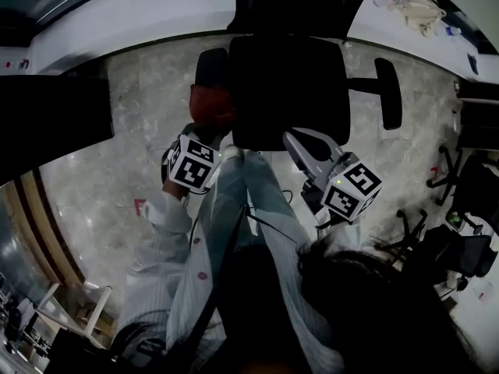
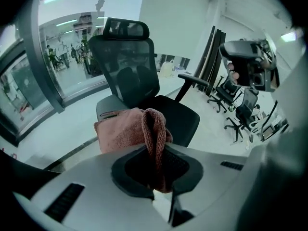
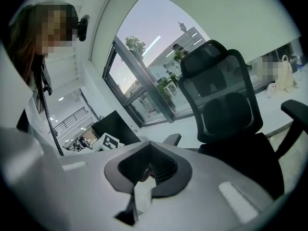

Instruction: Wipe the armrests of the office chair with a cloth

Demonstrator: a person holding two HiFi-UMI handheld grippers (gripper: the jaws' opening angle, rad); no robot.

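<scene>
The office chair (image 1: pixel 288 92) faced the person, and the pink cloth (image 2: pixel 127 131) lay over its armrest (image 1: pixel 210 65) on the left. The left gripper (image 2: pixel 156 170) pointed steeply down, clamped on a fold of the cloth. The right gripper (image 3: pixel 149 170), closed and empty, hovered near the seat.

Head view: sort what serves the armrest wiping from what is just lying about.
Job: cloth; office chair; armrests.
Lying about: bag; spare chairs.
</scene>
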